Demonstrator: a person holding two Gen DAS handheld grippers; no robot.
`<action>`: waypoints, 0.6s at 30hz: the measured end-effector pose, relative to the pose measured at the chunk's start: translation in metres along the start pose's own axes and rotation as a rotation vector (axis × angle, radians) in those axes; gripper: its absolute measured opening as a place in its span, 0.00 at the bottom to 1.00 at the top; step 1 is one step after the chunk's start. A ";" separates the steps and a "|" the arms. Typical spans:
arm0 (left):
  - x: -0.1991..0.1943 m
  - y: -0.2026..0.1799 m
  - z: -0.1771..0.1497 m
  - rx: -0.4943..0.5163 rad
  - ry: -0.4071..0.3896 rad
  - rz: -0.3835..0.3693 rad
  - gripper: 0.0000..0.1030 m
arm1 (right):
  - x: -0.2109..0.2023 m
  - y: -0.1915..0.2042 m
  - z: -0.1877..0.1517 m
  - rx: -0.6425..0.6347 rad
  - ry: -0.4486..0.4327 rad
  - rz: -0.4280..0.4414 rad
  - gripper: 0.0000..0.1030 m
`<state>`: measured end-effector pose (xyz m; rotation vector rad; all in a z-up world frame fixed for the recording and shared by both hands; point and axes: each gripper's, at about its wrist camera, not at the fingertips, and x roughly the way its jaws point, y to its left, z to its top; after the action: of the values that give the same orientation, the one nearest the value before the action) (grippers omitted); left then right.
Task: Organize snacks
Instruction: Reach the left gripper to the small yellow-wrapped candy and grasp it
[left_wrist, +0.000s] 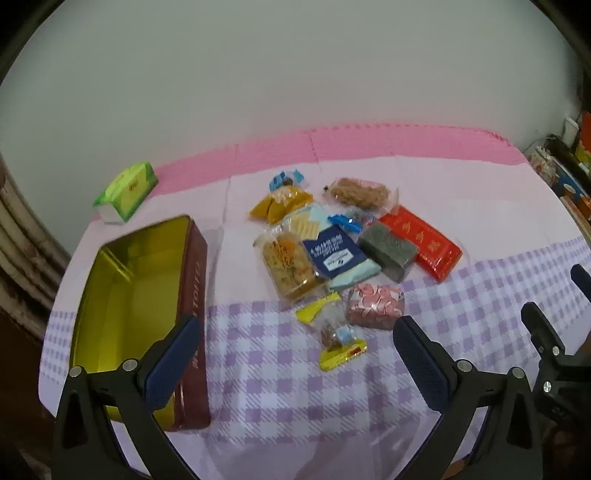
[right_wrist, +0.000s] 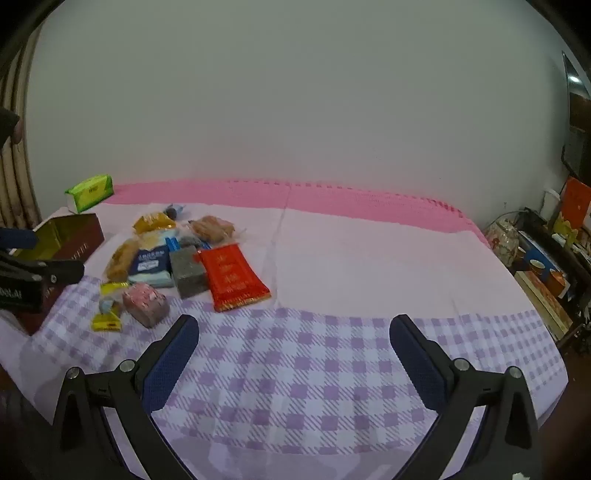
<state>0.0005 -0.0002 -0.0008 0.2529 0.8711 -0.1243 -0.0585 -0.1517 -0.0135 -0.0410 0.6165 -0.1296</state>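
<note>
A pile of wrapped snacks lies mid-table: a red packet (left_wrist: 421, 242), a grey block (left_wrist: 388, 251), a navy-and-blue packet (left_wrist: 338, 256), a pink-patterned pack (left_wrist: 375, 306), a yellow-ended candy bag (left_wrist: 334, 332) and clear bags of biscuits (left_wrist: 291, 264). An open maroon tin (left_wrist: 194, 295) with a gold inside stands at the left. My left gripper (left_wrist: 297, 363) is open and empty above the checked cloth, just short of the pile, its left finger over the tin's wall. My right gripper (right_wrist: 294, 363) is open and empty, to the right of the red packet (right_wrist: 234, 277).
A green tissue pack (left_wrist: 127, 192) sits at the far left by the pink mat strip (left_wrist: 369, 144). A white wall stands behind the table. Cluttered shelves (right_wrist: 546, 266) stand beyond the table's right edge. The other gripper shows at the right edge of the left wrist view (left_wrist: 554, 343).
</note>
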 end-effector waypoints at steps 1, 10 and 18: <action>0.001 -0.001 0.000 -0.005 0.008 -0.011 1.00 | 0.000 -0.001 0.001 0.006 0.000 0.005 1.00; 0.024 0.005 -0.016 -0.011 0.090 -0.128 1.00 | 0.007 -0.008 -0.009 0.038 0.024 0.010 1.00; 0.043 0.005 -0.017 -0.011 0.149 -0.199 0.88 | 0.016 -0.012 -0.011 0.055 0.047 0.023 1.00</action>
<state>0.0161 0.0090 -0.0434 0.1658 1.0437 -0.2883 -0.0532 -0.1659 -0.0311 0.0228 0.6595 -0.1253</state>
